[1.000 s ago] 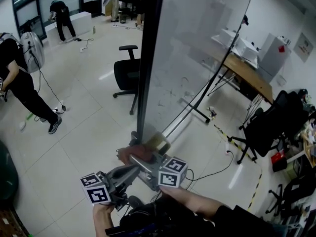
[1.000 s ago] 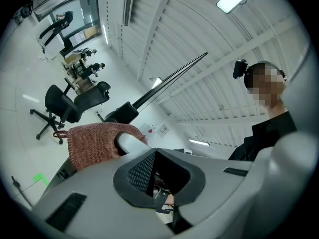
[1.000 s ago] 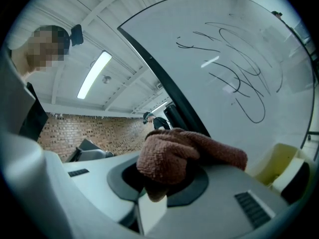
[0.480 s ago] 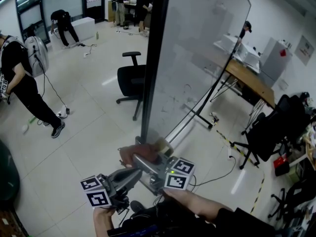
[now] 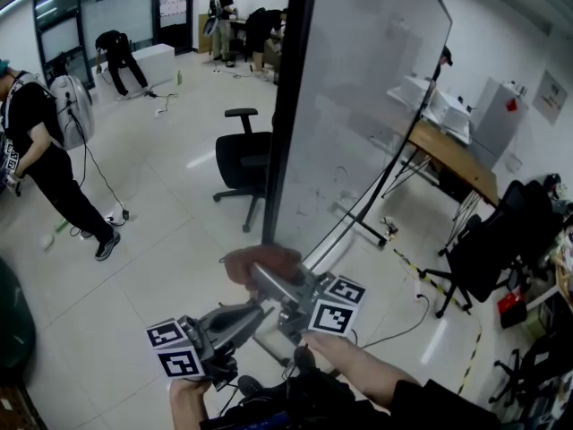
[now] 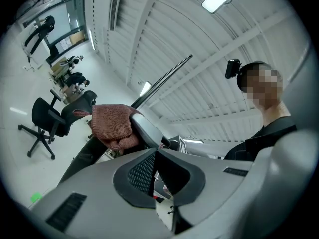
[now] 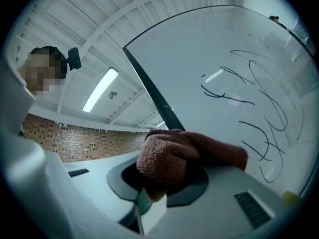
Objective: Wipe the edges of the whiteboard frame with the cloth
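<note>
**Item 1: right gripper** (image 7: 158,180). The jaws are closed on the cloth (image 7: 185,154), a reddish-brown towelling wad bunched between them, with a fold trailing out to one side.

**Item 2: cloth, location.** In the head view the cloth (image 5: 260,262) sits at the foot of the whiteboard frame (image 5: 288,106), against the dark upright edge. I cannot tell whether it is pressed on or just beside it.

**Item 3: left gripper** (image 6: 155,156). My jaws are together with nothing between them. It is held low, just under the right gripper and pointing up at the cloth.

**Item 4: whiteboard** (image 5: 367,97). It stands upright and tall, with marker scribbles (image 7: 259,128) on its face.

**Item 5: change over the last second.** The cloth and right gripper have crept slightly up and to the right in the head view. They are still at the bottom end of the same dark edge. The head camera has also shifted, so the real travel looks small.

**Item 6: meaning for the task.** In my judgement the stroke along this edge is only starting. Nearly the whole upright length above the cloth remains to be wiped, and the other edges too.
</note>
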Available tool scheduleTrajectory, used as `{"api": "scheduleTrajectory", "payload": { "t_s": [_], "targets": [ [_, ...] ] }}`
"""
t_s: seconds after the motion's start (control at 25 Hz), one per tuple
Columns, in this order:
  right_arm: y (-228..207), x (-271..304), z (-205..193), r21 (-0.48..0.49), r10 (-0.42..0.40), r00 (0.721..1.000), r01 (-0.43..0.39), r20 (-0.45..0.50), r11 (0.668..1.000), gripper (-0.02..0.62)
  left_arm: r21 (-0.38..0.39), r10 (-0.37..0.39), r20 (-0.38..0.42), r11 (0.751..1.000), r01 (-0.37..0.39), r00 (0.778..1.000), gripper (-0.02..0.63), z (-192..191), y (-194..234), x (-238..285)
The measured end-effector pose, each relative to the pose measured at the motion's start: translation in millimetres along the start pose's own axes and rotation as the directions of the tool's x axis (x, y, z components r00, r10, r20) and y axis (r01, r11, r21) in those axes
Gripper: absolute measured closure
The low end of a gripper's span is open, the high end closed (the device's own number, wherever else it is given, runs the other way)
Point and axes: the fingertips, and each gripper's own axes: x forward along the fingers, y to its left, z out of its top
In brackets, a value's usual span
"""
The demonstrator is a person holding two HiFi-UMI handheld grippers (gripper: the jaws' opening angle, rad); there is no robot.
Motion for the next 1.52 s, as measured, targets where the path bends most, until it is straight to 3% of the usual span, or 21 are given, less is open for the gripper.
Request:
{"api": "scheduleTrajectory", "payload": {
  "t_s": [0.24,0.8,1.24,1.52],
  "targets": [
    [-6,-9,-2,-0.062,-0.058,0.998,0.056,-0.023,0.996,0.515,0.018,-0.036,-0.004,0.999,0.036,0.999,0.618,5,-3,12],
    [17,-4,24,-0.110,-0.033,0.999,0.034,0.006,0.993,0.515,0.099,-0.048,-0.016,0.994,0.049,0.999,0.619,37,-35,18],
    [45,-1,74,-0.206,-0.010,1.000,0.015,0.025,0.978,0.515,0.135,-0.097,-0.019,0.986,0.099,0.995,0.619,65,-62,34],
    [66,16,107,-0.303,0.013,1.000,-0.006,0.020,0.953,0.515,0.210,-0.127,-0.032,0.969,0.131,0.991,0.618,101,-84,40]
  ]
}}
